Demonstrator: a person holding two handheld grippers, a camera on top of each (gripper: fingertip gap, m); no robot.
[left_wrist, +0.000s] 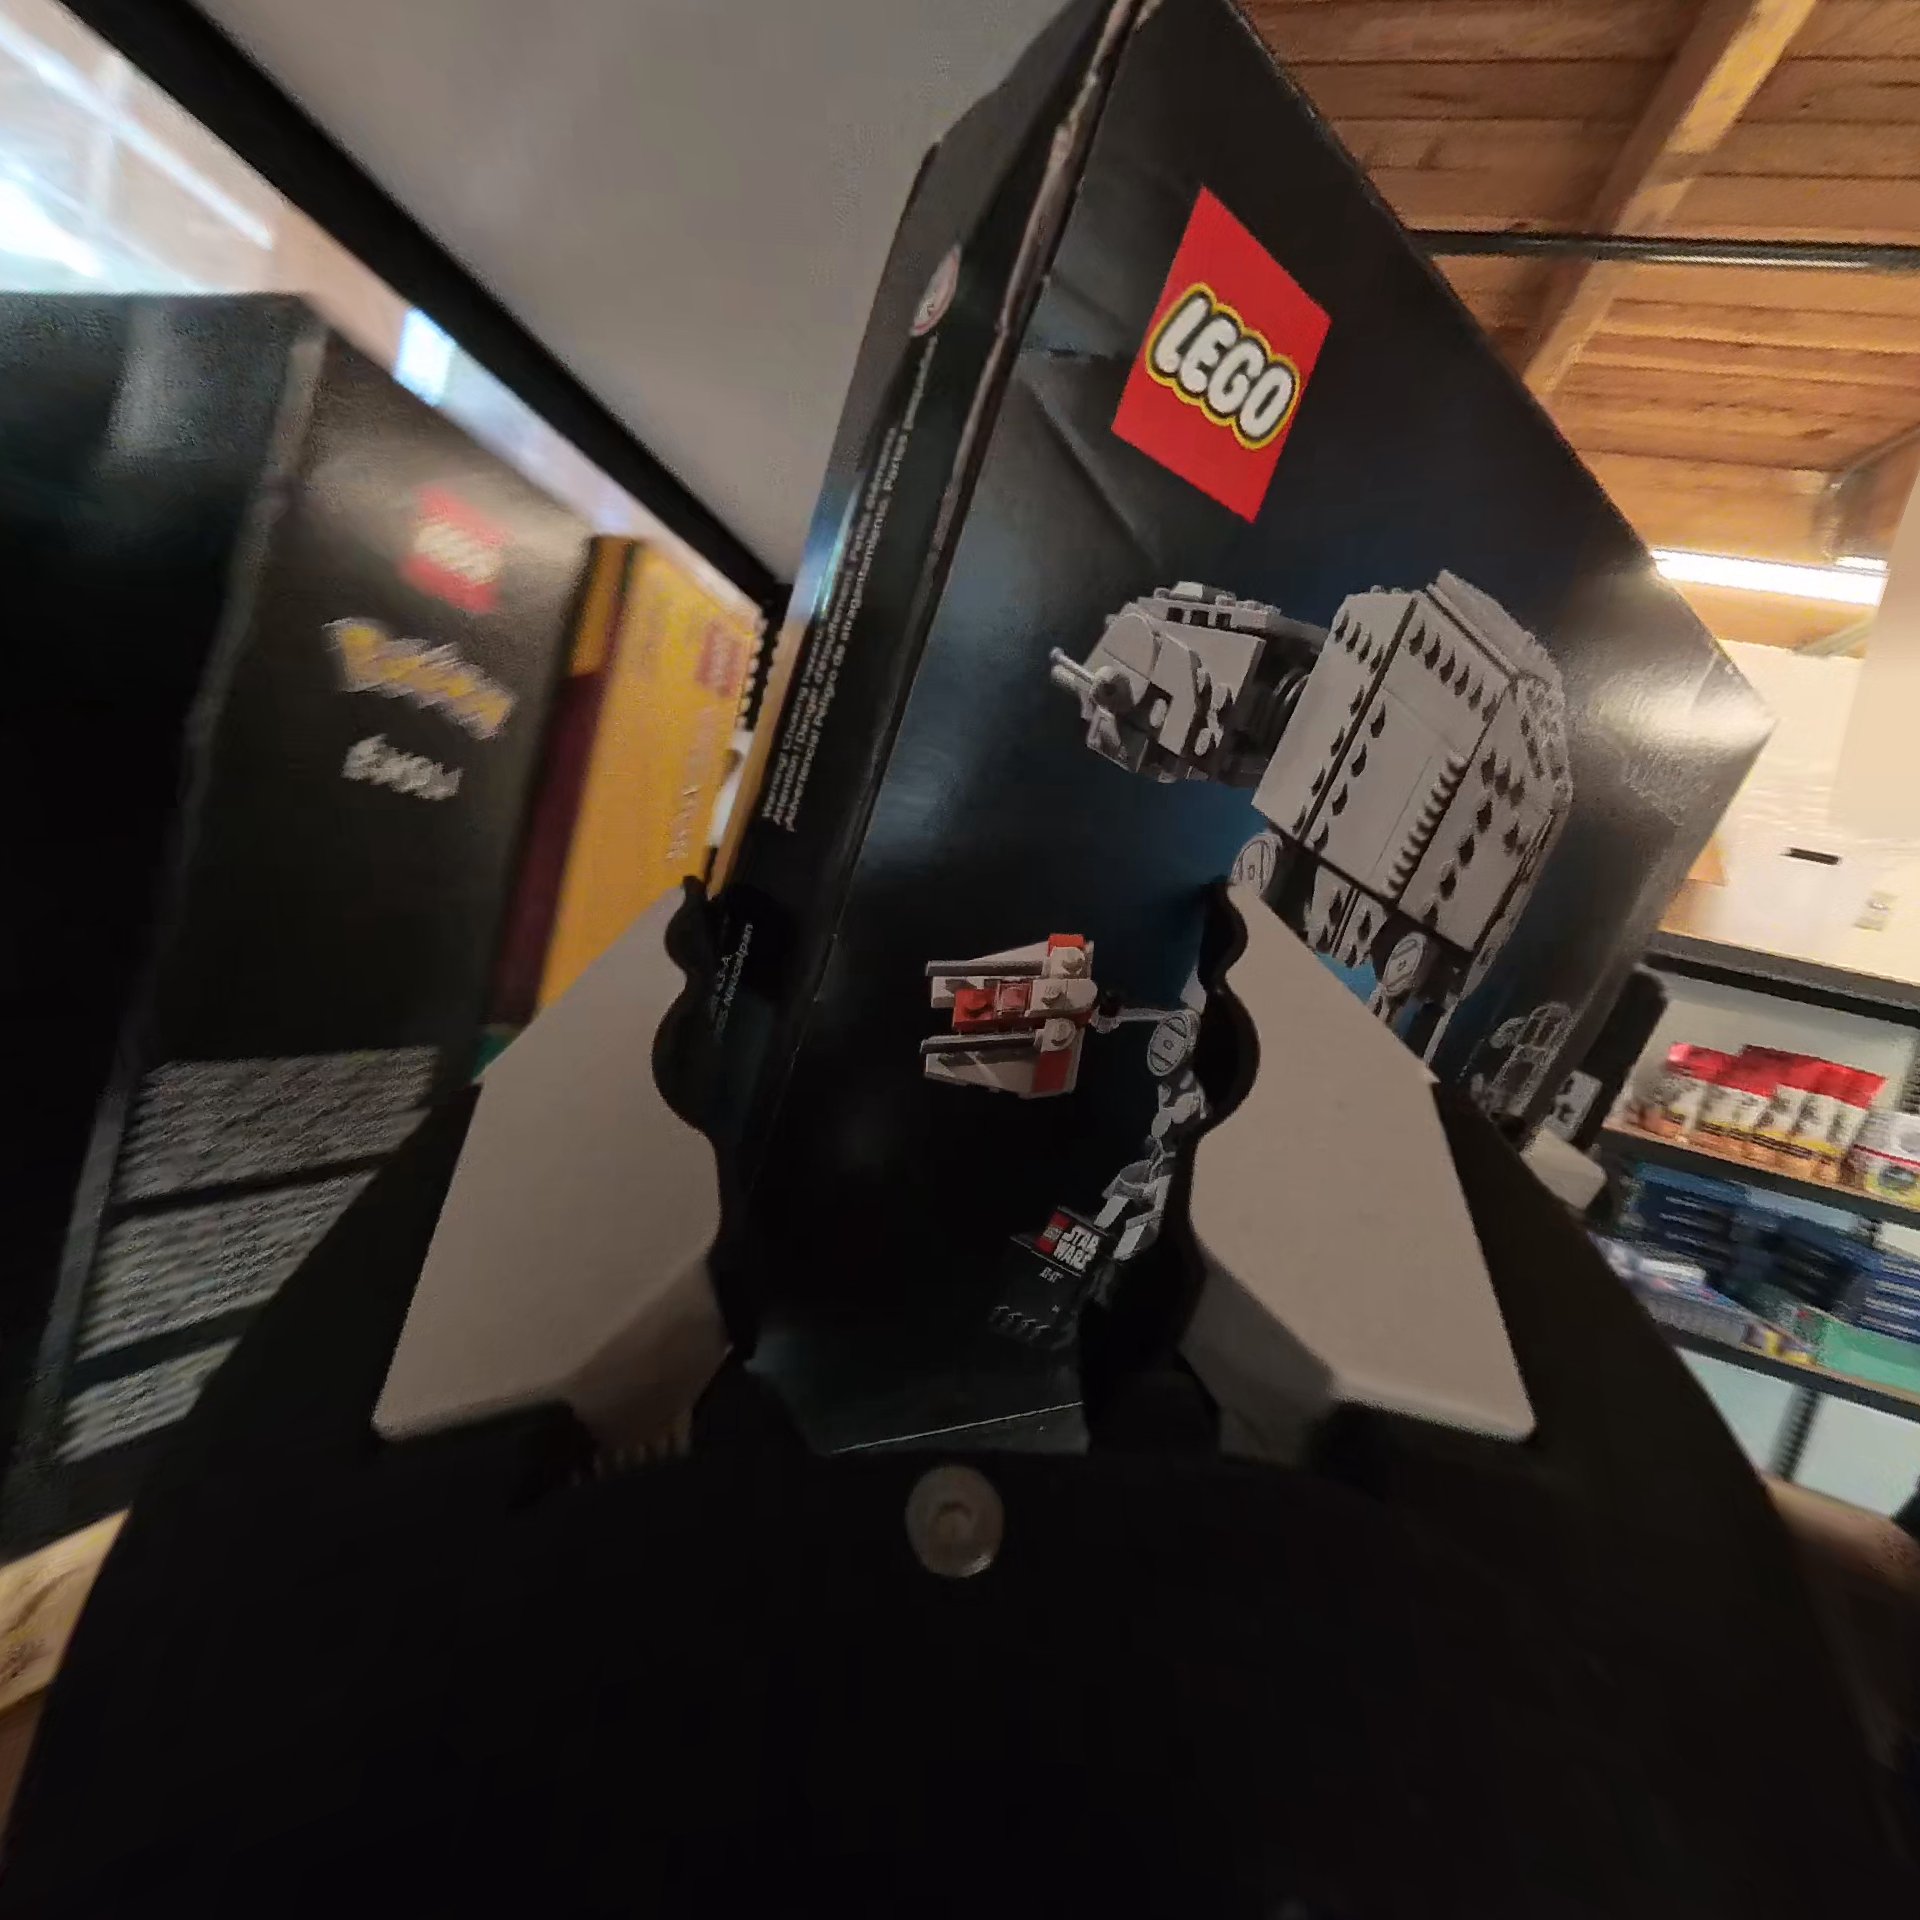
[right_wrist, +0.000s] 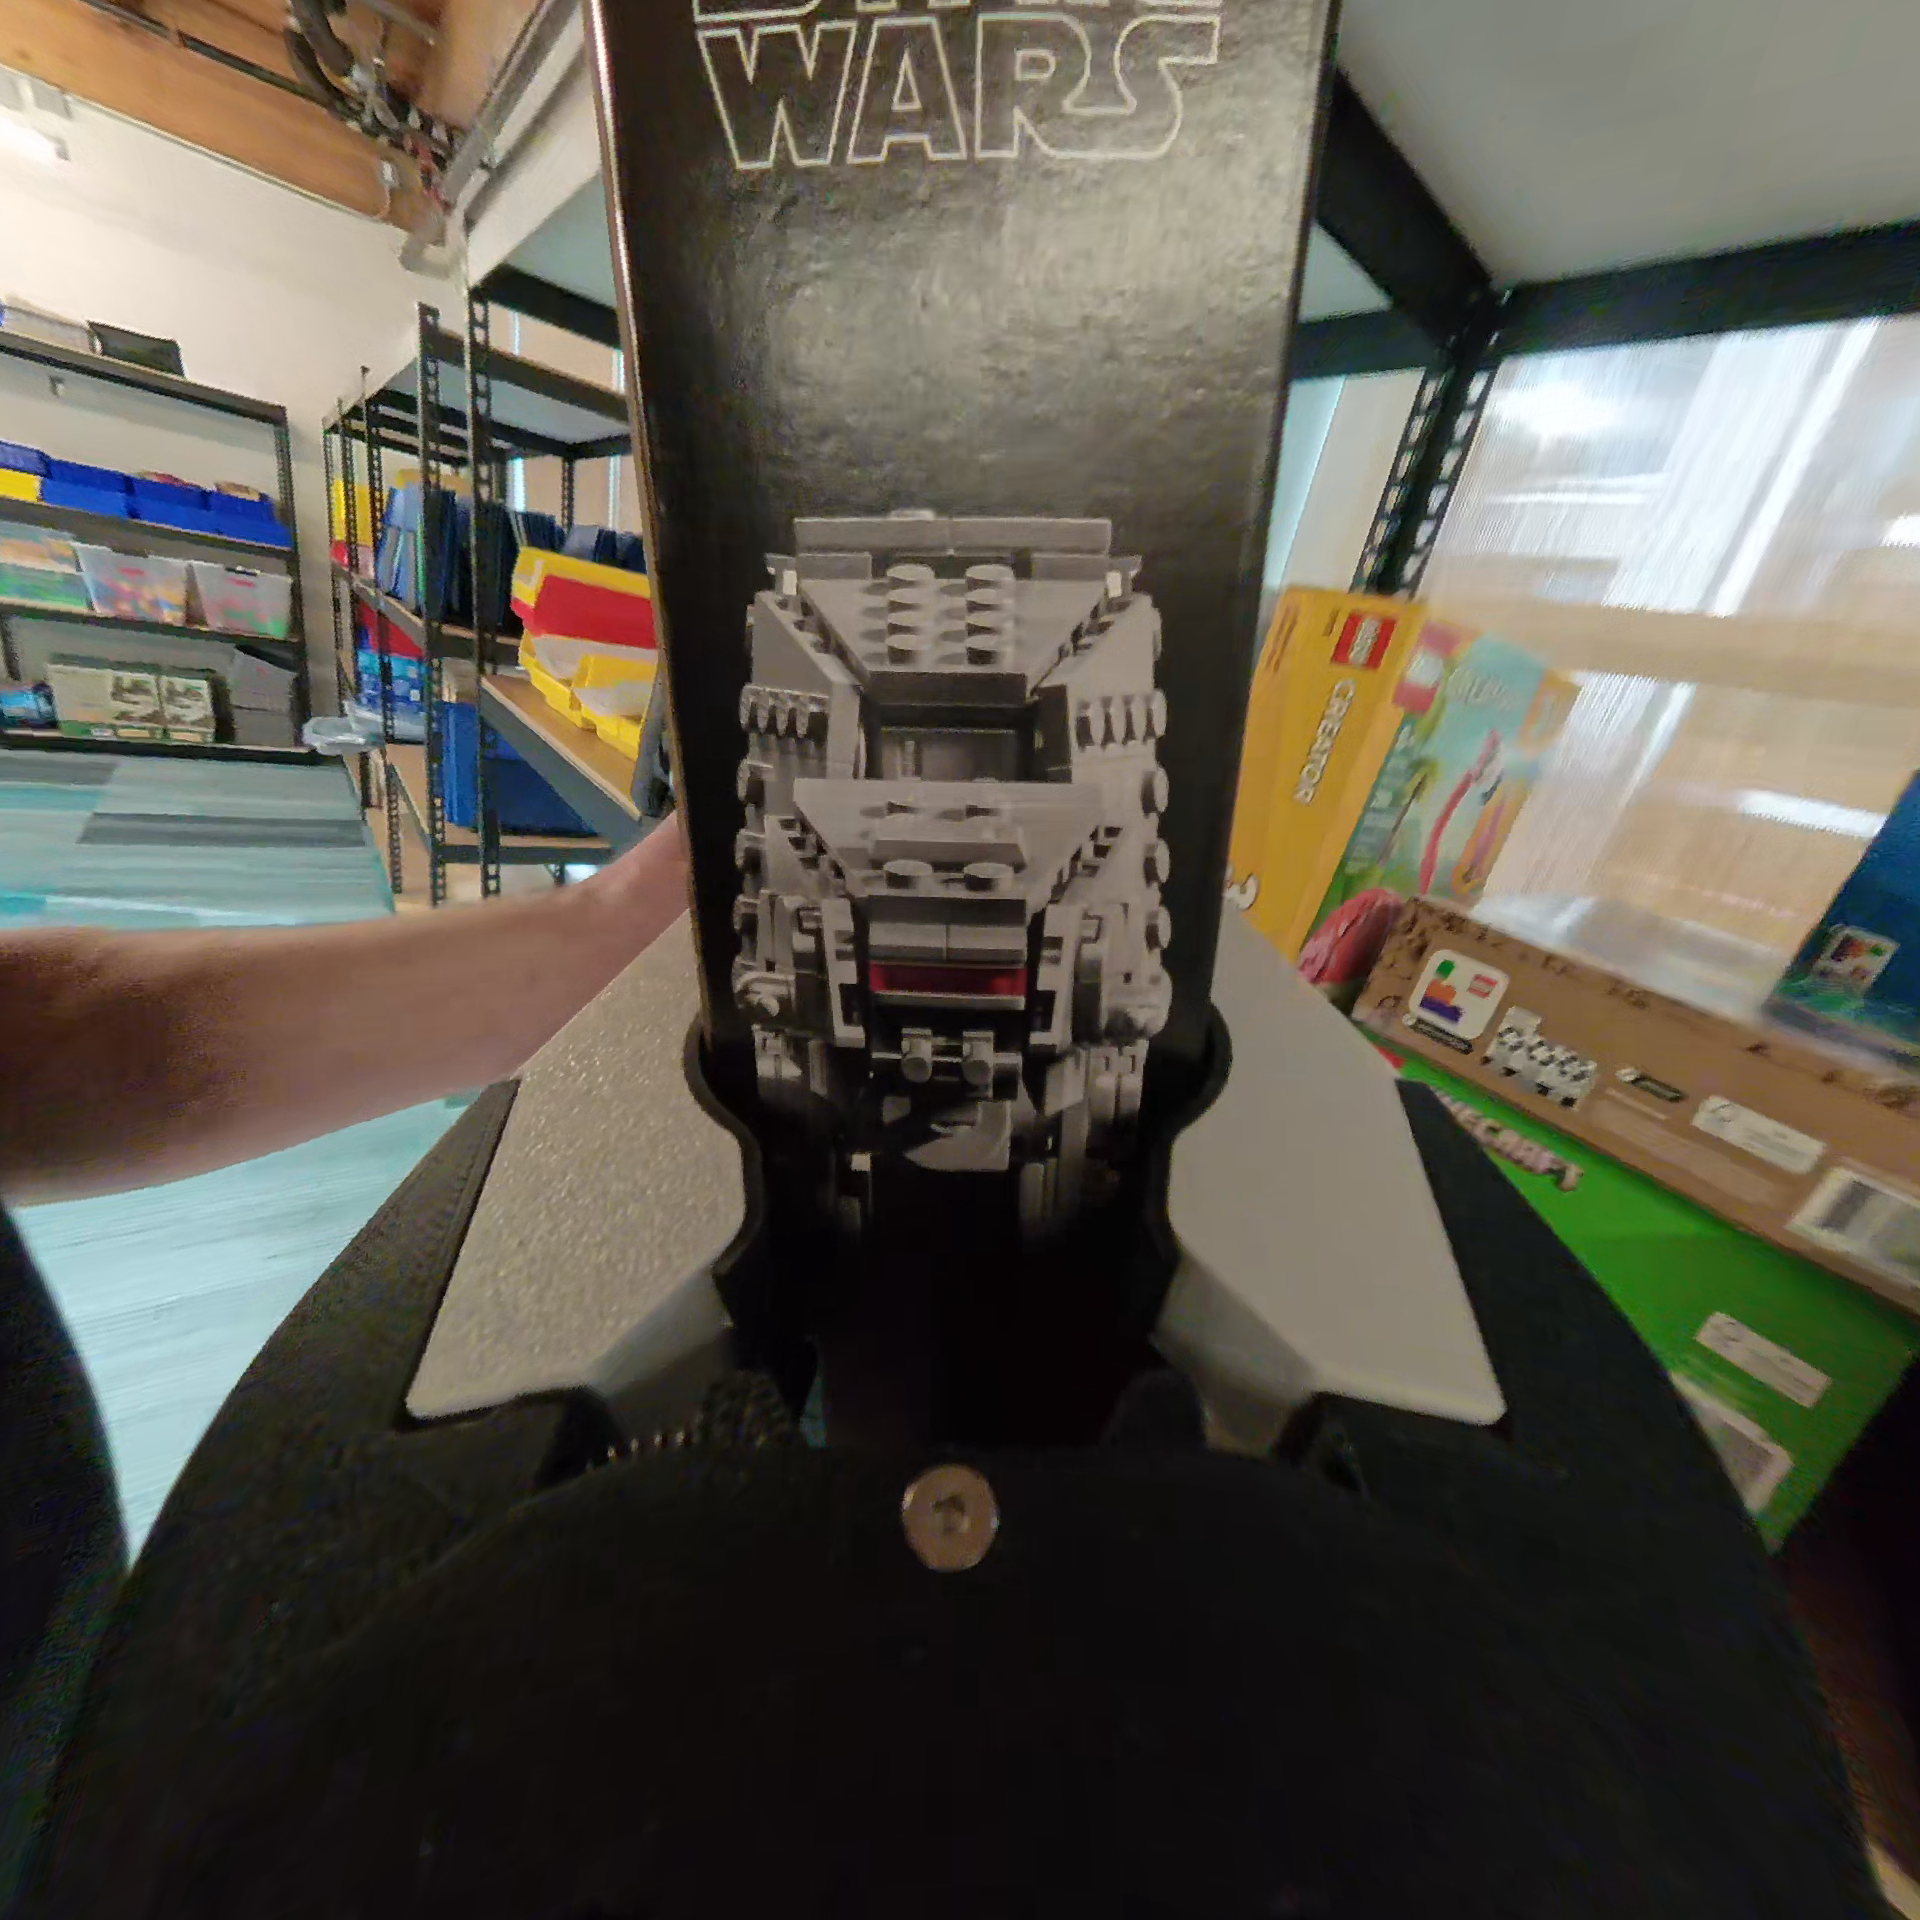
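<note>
Left tongs: clenched on the black box, one black pad against its narrow printed side, the other against the broad face that bears the grey walker picture. The box's corner edge runs up between the fingers.
Right tongs: clenched on the same kind of black box, pads pressing both long edges of the narrow face that shows a grey brick-built head. It is very likely the one box, held from two sides, though neither view shows the other tongs.
Where the box lies: straight ahead of both tongs and seated deep between the fingers, rising away from each camera.
Long axis: in line with the fingers in both views, tilted a little to the right in the left wrist view, near upright in the right wrist view.
Nearer hand: no telling; both have it equally deep. A bare forearm reaches in from the left to the box's far edge (its hand is hidden behind the box).
Count, left wrist view: one held box, one more black box beside it, one yellow box behind that.
Count, right wrist view: one yellow box, one pastel box, one brown box lying on one green box, all on the shelf.
</note>
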